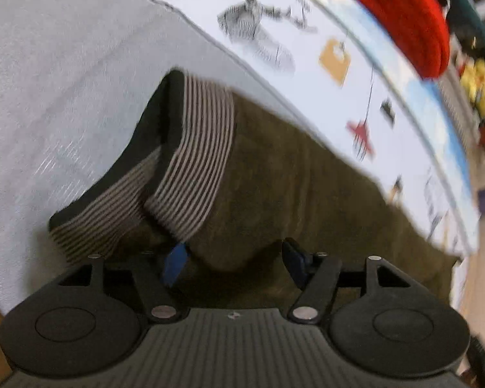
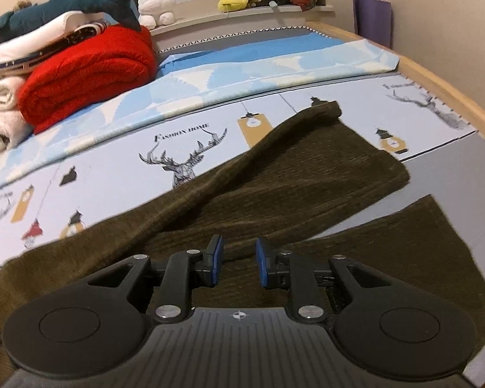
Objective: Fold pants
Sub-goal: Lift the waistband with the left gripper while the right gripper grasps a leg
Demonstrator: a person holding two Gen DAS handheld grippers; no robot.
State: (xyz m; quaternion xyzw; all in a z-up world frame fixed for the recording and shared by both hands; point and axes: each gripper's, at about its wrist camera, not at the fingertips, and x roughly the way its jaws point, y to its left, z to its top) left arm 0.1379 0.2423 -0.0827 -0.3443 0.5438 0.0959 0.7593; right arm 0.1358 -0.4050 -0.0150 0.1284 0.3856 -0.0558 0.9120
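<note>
Both grippers' jaws stand apart over the pants [image 2: 274, 174], gripping nothing; closing now may catch one layer; the legs on the bed [image 2: 452, 161] would skew.

A wide bed [image 2: 414, 64] with a light wooden frame carries everything here. It is covered by a pale printed sheet [image 2: 119, 158] showing sketched stag heads, hanging lamps and small lanterns, with a plain grey panel at its near side [image 1: 48, 80]. A blue-and-white patterned cover [image 2: 242, 68] lies across the far part of the bed. A pair of dark olive-brown knit pants [image 2: 291, 174] lies spread flat on the printed sheet, with its black-and-grey striped ribbed waistband [image 1: 197, 148] resting on the grey panel. At the far left corner, a thick folded red fleece blanket [image 2: 87, 71] sits on the blue-and-white cover, beside a stack of cream and white folded bedding [image 2: 0, 106].
</note>
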